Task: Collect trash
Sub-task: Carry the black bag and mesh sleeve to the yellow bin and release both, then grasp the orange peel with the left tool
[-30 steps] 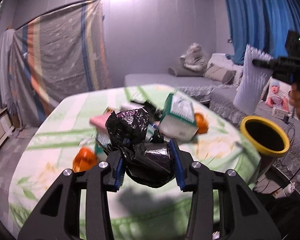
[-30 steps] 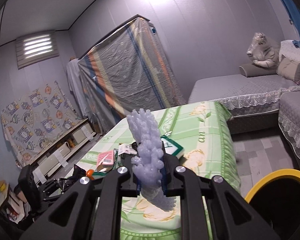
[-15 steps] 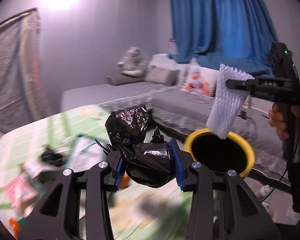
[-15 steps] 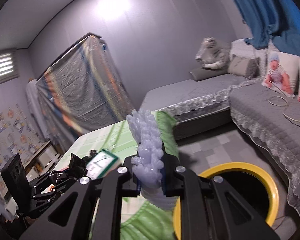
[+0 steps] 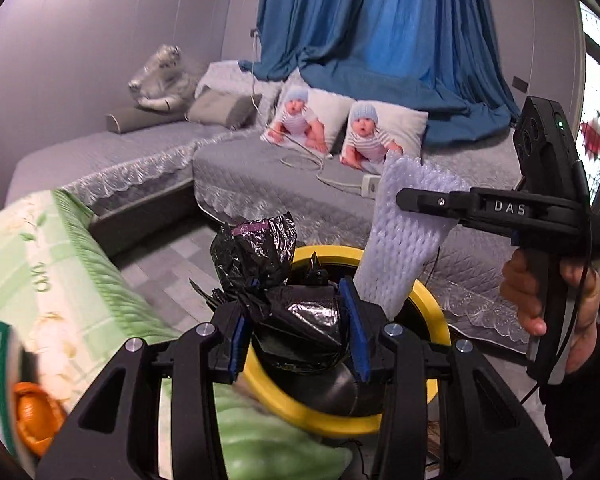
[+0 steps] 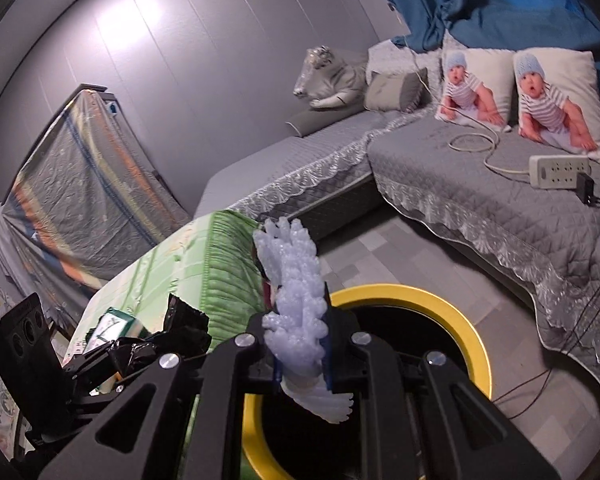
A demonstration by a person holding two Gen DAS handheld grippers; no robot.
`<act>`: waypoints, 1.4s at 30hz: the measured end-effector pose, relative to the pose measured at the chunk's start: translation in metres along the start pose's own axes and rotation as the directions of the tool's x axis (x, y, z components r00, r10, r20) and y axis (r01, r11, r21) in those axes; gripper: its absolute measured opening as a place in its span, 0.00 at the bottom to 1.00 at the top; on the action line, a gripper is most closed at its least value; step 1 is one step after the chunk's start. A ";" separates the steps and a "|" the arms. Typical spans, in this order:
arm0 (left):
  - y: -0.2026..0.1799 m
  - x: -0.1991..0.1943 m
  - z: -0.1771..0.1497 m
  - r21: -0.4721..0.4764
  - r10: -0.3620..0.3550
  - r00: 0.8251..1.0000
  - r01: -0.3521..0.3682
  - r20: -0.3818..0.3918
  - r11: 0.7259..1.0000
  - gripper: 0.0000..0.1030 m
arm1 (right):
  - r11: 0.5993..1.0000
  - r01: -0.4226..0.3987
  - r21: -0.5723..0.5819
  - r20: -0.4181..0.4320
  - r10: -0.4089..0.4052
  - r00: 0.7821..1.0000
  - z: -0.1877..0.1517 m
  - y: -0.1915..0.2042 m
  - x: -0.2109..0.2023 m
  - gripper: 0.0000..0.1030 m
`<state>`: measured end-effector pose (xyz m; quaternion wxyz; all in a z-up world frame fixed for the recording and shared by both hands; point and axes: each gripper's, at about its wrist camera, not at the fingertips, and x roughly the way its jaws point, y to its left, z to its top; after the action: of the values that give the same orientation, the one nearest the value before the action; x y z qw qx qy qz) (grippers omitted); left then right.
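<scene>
Currently my left gripper (image 5: 296, 320) is clamped on a crumpled black plastic bag (image 5: 276, 280), the blue pads pressing its bulk from both sides. I hold it directly over the mouth of the yellow-rimmed bin (image 5: 424, 304) so that, on release, it should fall straight inside rather than onto the floor.

My right gripper (image 6: 302, 350) pinches a white foam net sleeve (image 6: 296, 292) near its lower half. The sleeve stands upright between the fingers, its lower end hanging above the near left part of the bin (image 6: 452, 312) opening. In the left wrist view the sleeve (image 5: 404, 240) sits just beside the bag, over the far right part of the rim. Both items are staged above one opening so that they can be dropped together.

The bin stands on the floor beside the edge of the tabletop (image 5: 60, 264), which is covered in green cloth. More trash remains there: an orange item (image 5: 32, 416) and a green-and-white carton (image 6: 114, 326).

Judgement: the step in hand is release. Because the foam is light, it may drift or catch on the rim.
</scene>
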<state>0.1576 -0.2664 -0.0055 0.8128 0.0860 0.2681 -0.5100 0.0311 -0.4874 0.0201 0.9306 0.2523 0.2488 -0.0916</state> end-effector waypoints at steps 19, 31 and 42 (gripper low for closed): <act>0.002 0.053 0.001 -0.095 -0.072 0.996 0.066 -0.057 0.993 0.80 | 0.979 0.120 0.166 -0.068 -0.110 0.992 -0.008 -0.058 0.023 0.39; 0.016 -0.003 0.010 -0.184 0.012 0.996 0.004 0.083 0.983 0.90 | 0.975 0.153 0.160 0.009 -0.157 0.988 -0.006 -0.060 -0.002 0.44; 0.043 -0.165 0.000 -0.177 0.462 0.841 -0.428 0.280 0.886 0.92 | 0.995 -0.033 -0.091 0.064 0.039 0.997 -0.009 0.028 -0.003 0.44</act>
<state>0.1400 -0.1173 0.0751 0.9445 0.0200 0.1347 -0.2990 0.0327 -0.4583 0.0270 0.9503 0.2113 0.2172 -0.0717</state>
